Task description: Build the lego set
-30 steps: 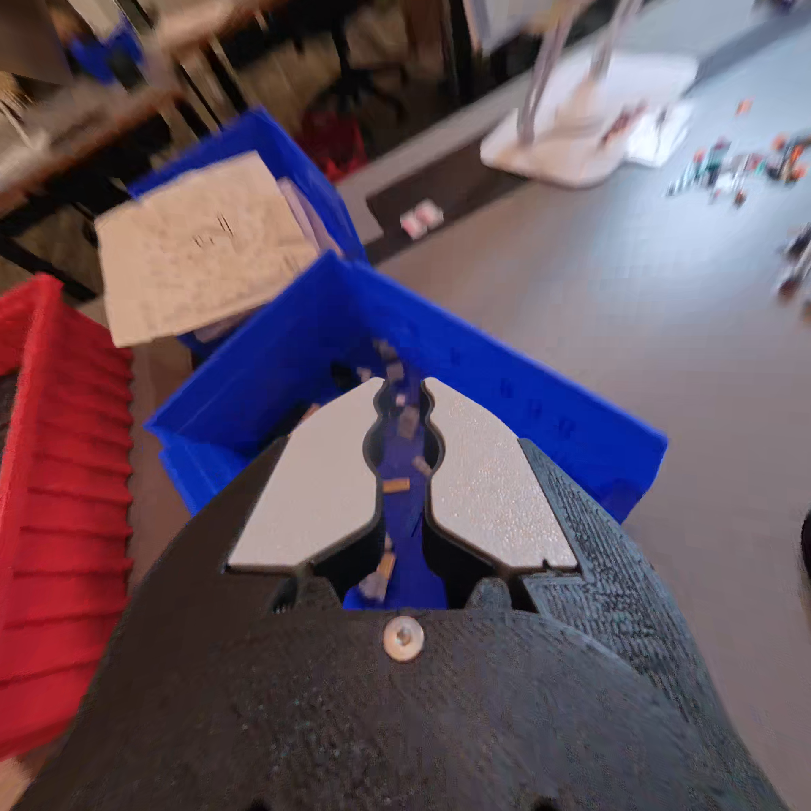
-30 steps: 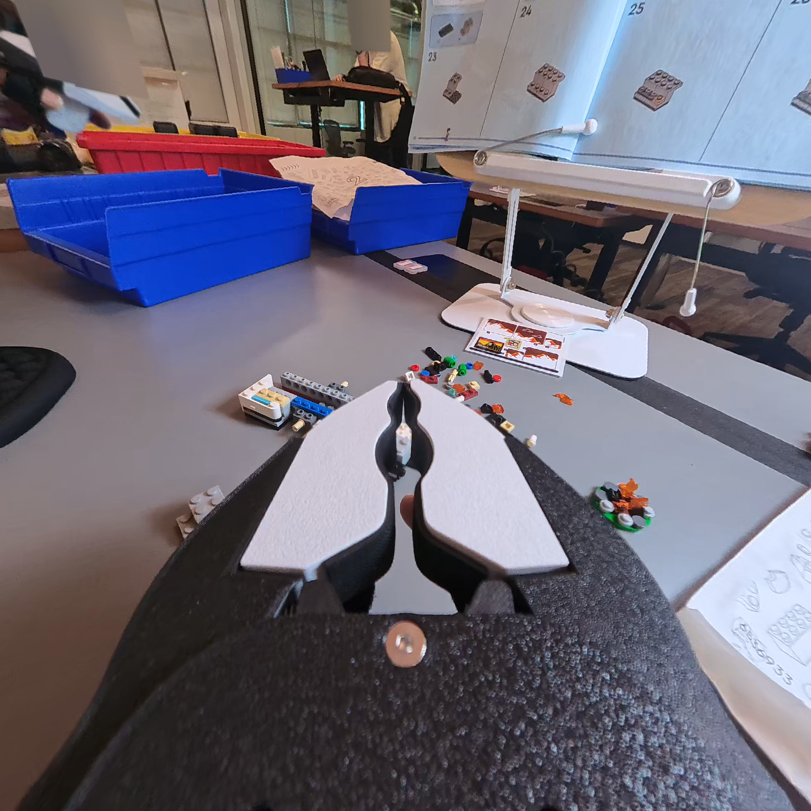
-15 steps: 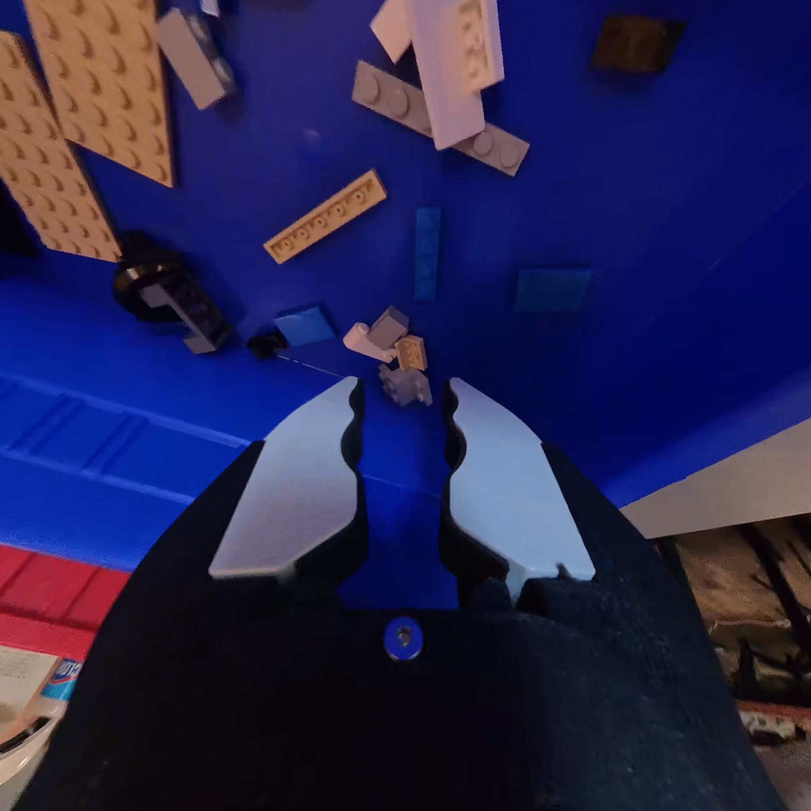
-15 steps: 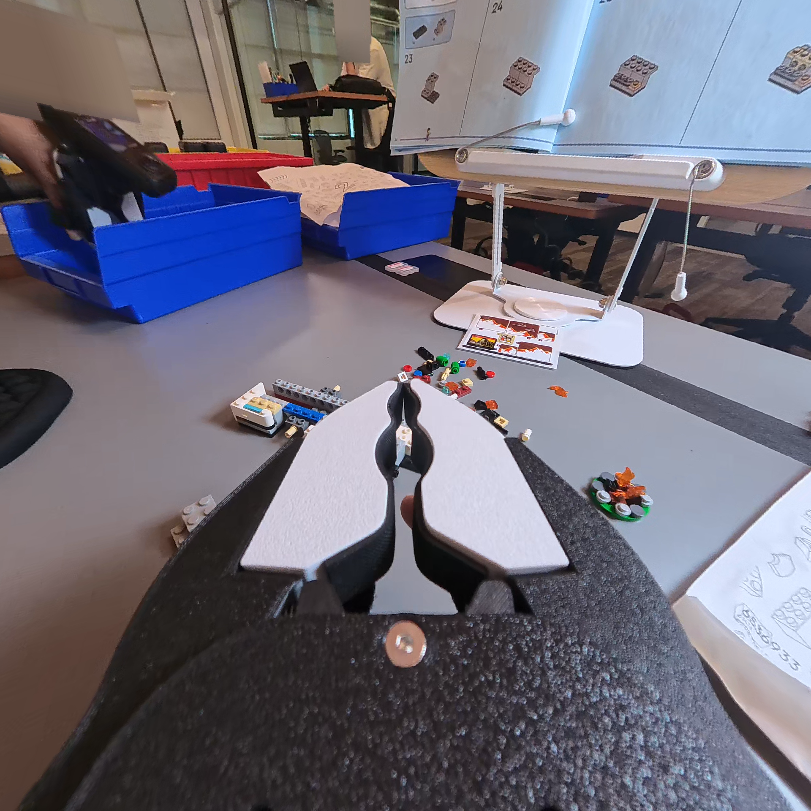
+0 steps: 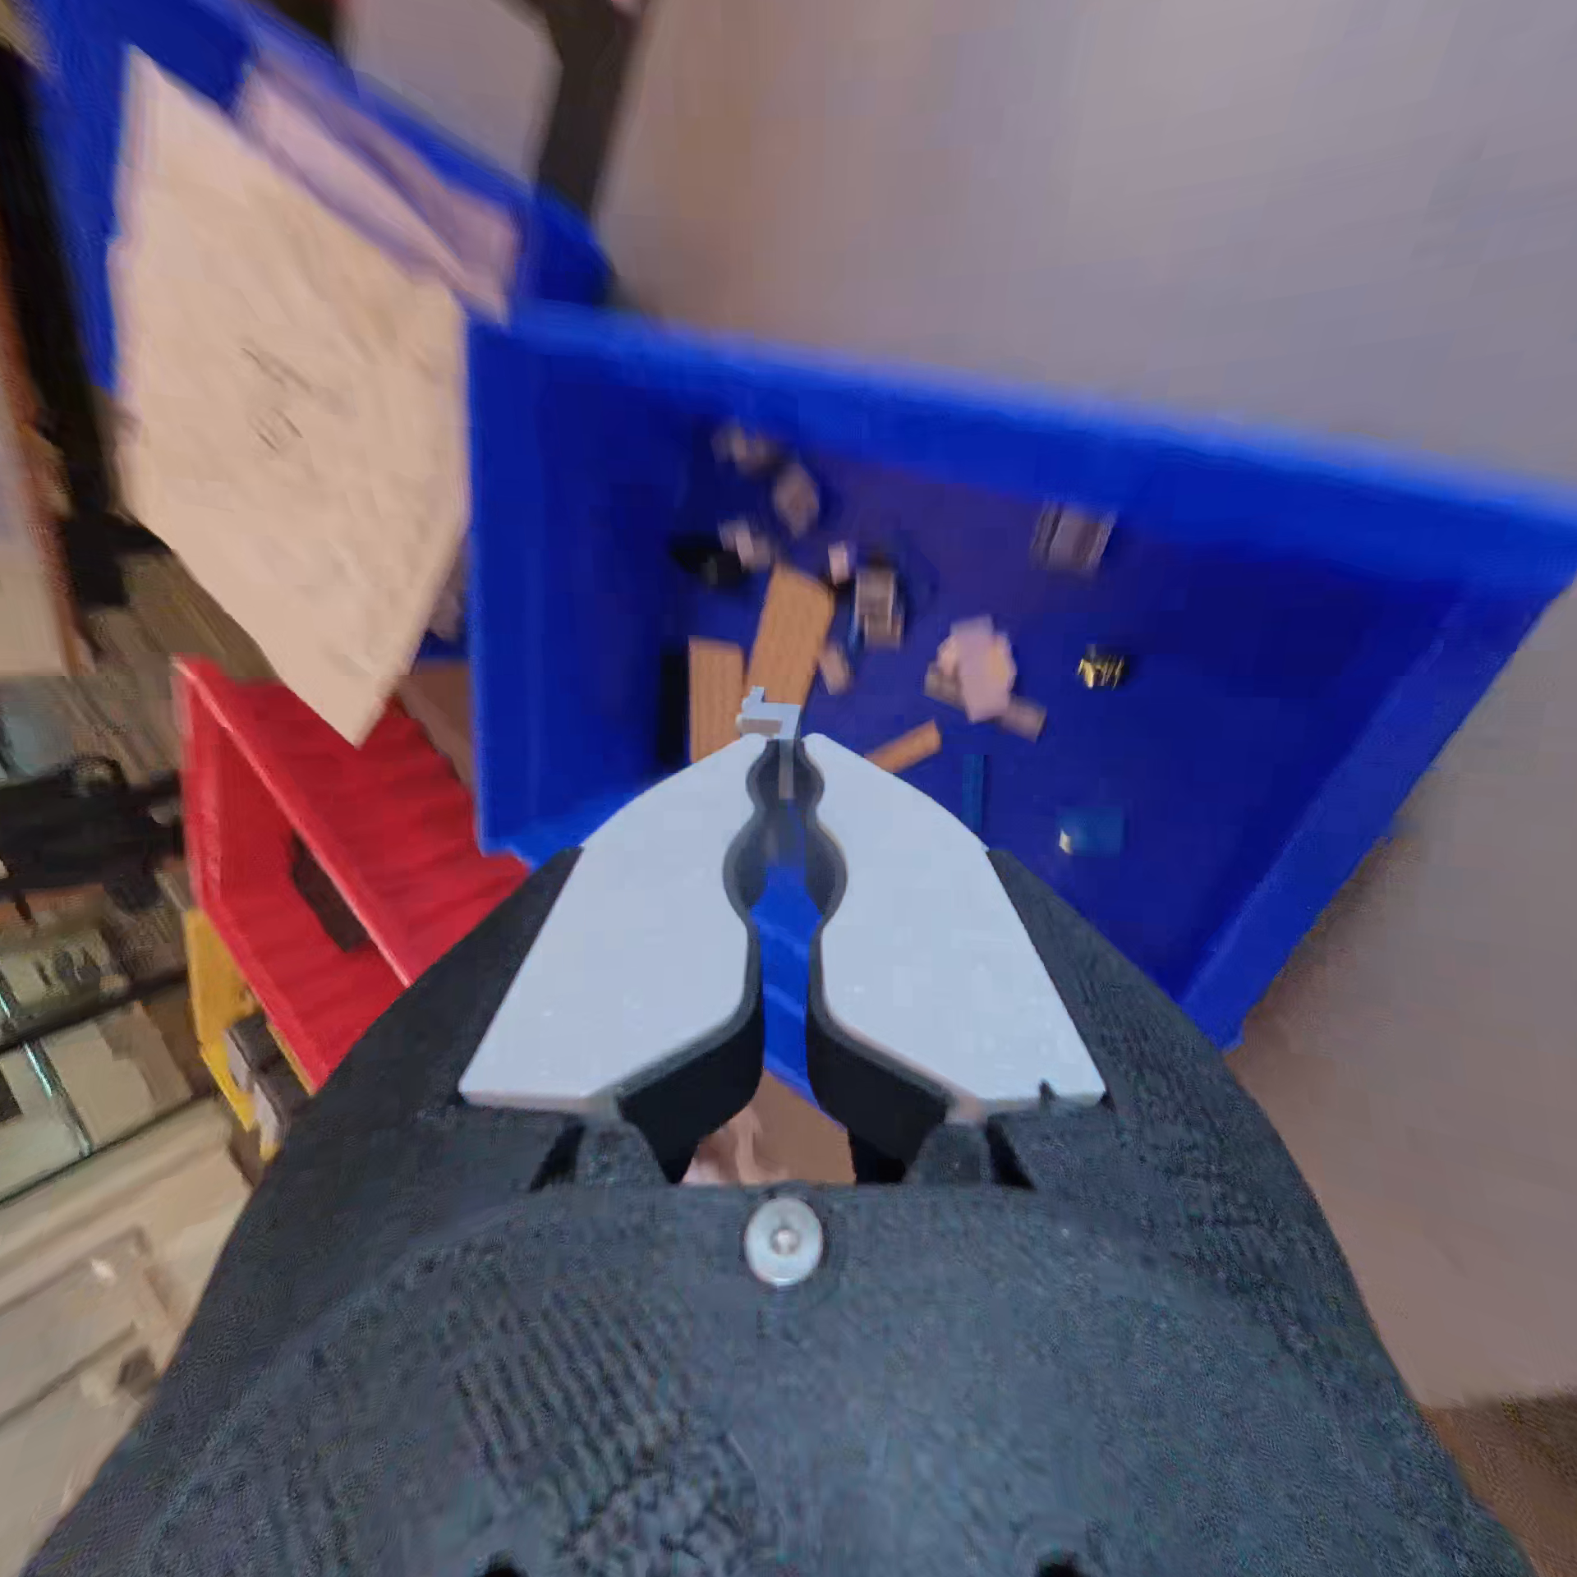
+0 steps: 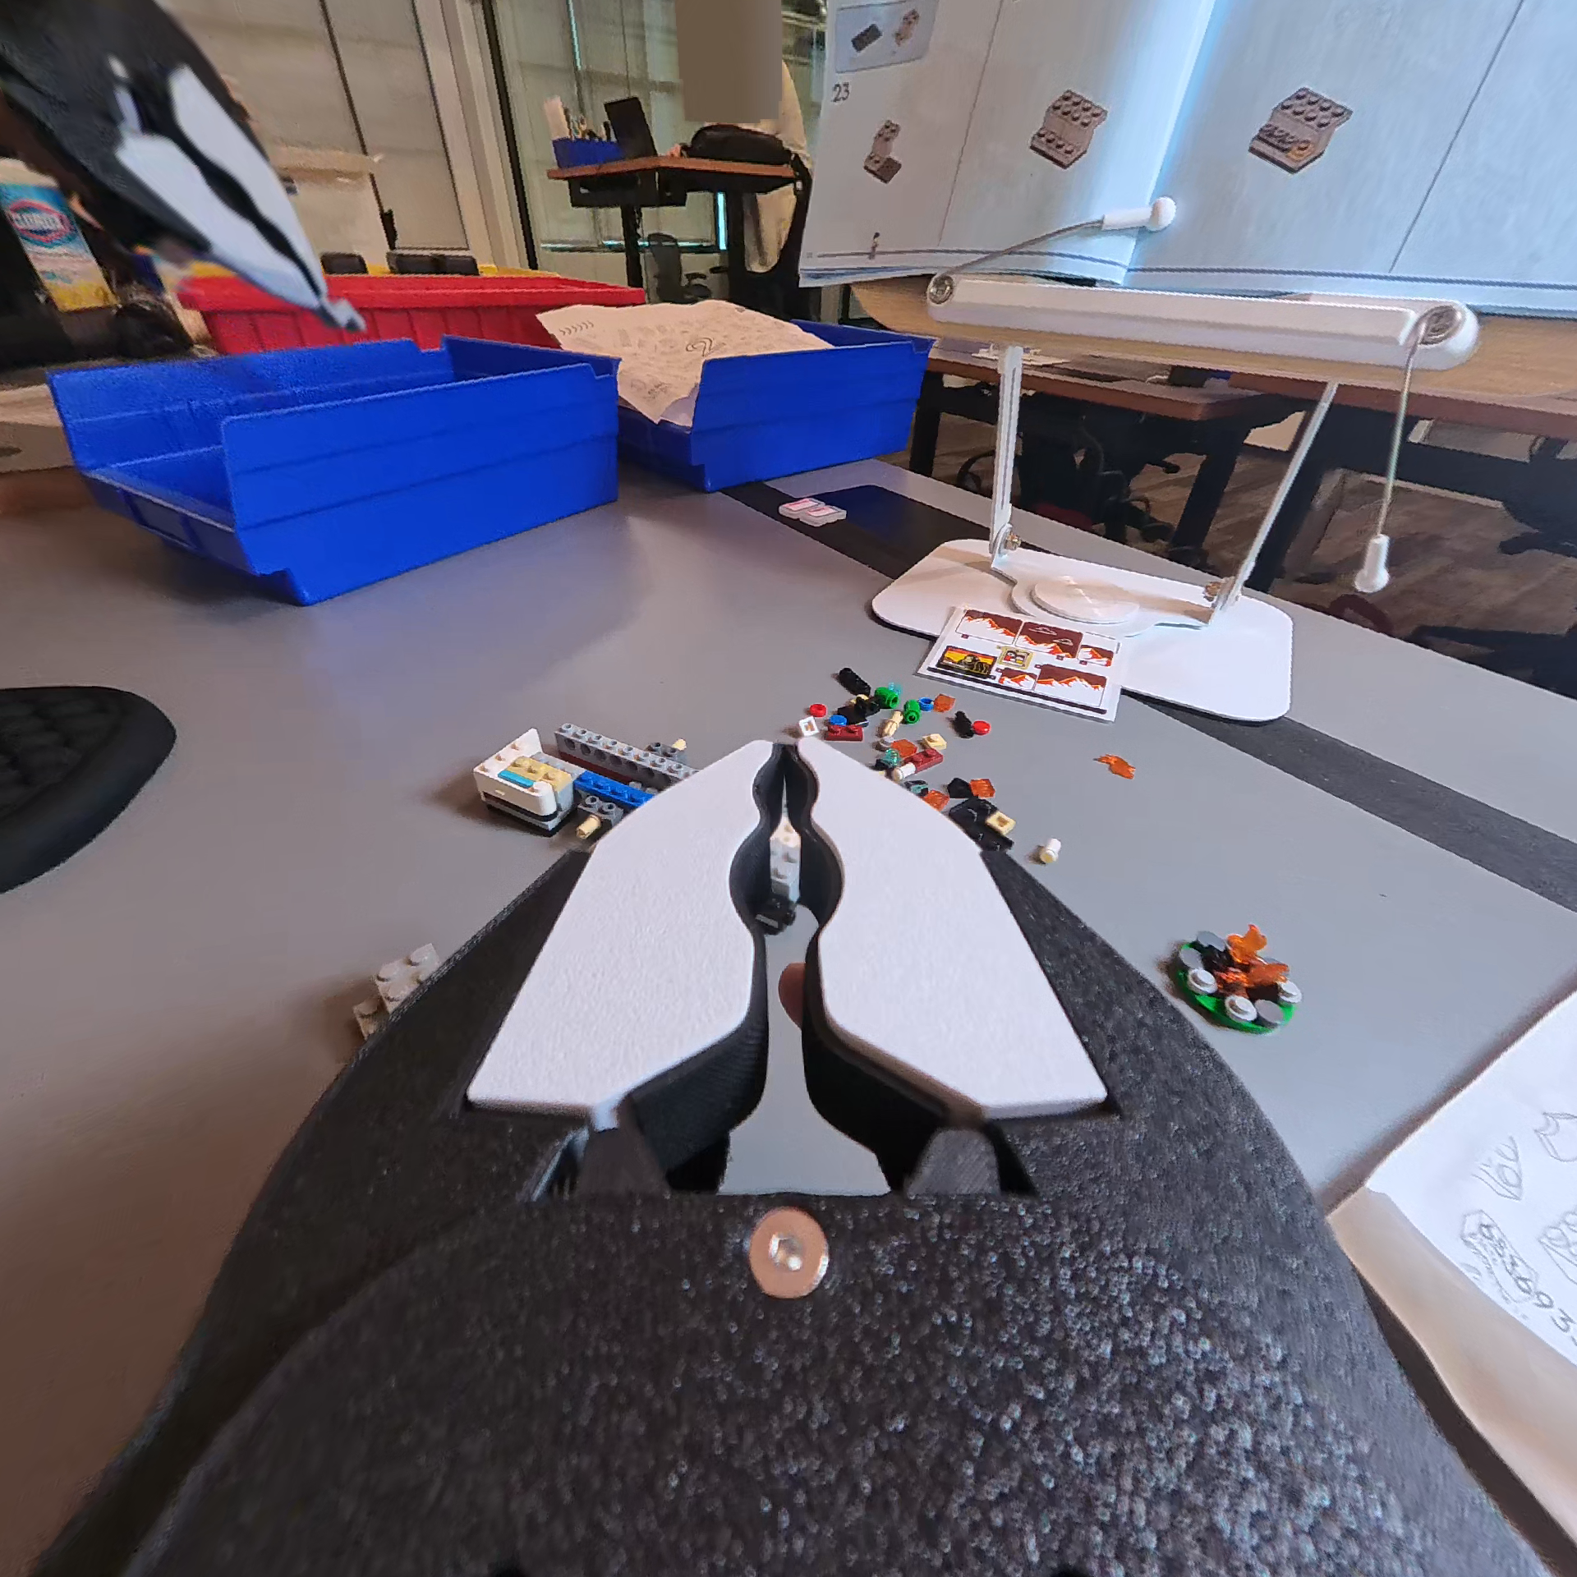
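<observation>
My left gripper (image 5: 781, 749) is shut on a small grey lego piece (image 5: 765, 715) that sticks out of its tips, above the open blue bin (image 5: 1331, 853) of loose tan, grey and blue pieces. The view is blurred. The left gripper also shows at the top left of the right wrist view (image 6: 337, 314), above the blue bin (image 6: 341, 461). My right gripper (image 6: 789, 751) is shut on a small white lego piece (image 6: 785, 858) held in the hollow between its fingers, low over the grey table. A part-built white, grey and blue model (image 6: 546, 781) lies just ahead on the left.
Several small loose pieces (image 6: 904, 742) lie ahead, with a campfire build (image 6: 1237, 981) on the right. A sticker sheet (image 6: 1024, 661) rests on a white book stand (image 6: 1195, 648) holding the instruction booklet (image 6: 1195, 128). A second blue bin holds paper (image 6: 683, 350). There is a red bin (image 5: 341, 836) and a black pad (image 6: 60, 768). About 45 centimeters separates my left fingertips from my right.
My left gripper was open inside the blue bin over small pieces; it has since shut on a small grey piece and lifted out above the bin. The right gripper has barely moved.
</observation>
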The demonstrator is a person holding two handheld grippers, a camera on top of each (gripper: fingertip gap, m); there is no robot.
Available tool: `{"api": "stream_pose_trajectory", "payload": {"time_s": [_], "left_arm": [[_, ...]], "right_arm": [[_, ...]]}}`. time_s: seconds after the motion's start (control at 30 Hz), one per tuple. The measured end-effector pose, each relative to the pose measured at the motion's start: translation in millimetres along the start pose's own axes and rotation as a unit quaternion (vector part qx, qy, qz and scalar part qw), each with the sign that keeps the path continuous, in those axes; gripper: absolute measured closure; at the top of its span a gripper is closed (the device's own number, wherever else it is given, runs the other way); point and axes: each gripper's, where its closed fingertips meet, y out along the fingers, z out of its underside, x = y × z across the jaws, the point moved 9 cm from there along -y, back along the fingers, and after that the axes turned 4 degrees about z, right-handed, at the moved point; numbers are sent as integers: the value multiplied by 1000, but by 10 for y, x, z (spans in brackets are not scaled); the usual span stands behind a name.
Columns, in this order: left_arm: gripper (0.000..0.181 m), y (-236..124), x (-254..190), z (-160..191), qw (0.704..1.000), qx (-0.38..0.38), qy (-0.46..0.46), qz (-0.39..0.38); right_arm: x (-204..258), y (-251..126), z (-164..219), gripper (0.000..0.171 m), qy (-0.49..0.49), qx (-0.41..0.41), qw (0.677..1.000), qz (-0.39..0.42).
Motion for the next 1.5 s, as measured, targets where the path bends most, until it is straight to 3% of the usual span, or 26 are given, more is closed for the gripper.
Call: {"api": "stream_pose_trajectory", "payload": {"time_s": [0.13,0.3,0.47,0.6,0.77,0.87,0.97,1.17,1.3,1.5], "left_arm": [[178,-353,-557,-792,984,-172,53,10],[178,-178,-1521,-1699,941,-301,138,69],[178,185,-2222,-2372,923,-325,169,116],[178,381,-2514,-2689,924,-303,178,149],[178,532,-2608,-2827,925,-277,152,212],[165,513,-2562,-2826,901,-307,90,292],[164,464,-2447,-2726,874,-341,26,345],[166,556,-2395,-2453,880,-339,-12,333],[160,545,-2479,-2383,866,-342,19,365],[148,585,-2595,-2397,857,-337,46,388]], "right_arm": [[48,2,-4,171,-5,0,1000,-10],[132,-27,-67,171,-25,-5,999,-26],[116,-144,-223,171,-68,-28,997,-35],[11,-191,-227,171,-76,-8,996,-47],[-12,-144,-137,169,-87,43,992,-81],[47,-117,-68,168,-106,82,986,-104],[103,-85,8,167,-118,124,978,-121],[238,0,154,164,-113,219,957,-155],[354,39,181,155,-103,272,936,-200],[402,141,199,152,-124,322,915,-207]]}}
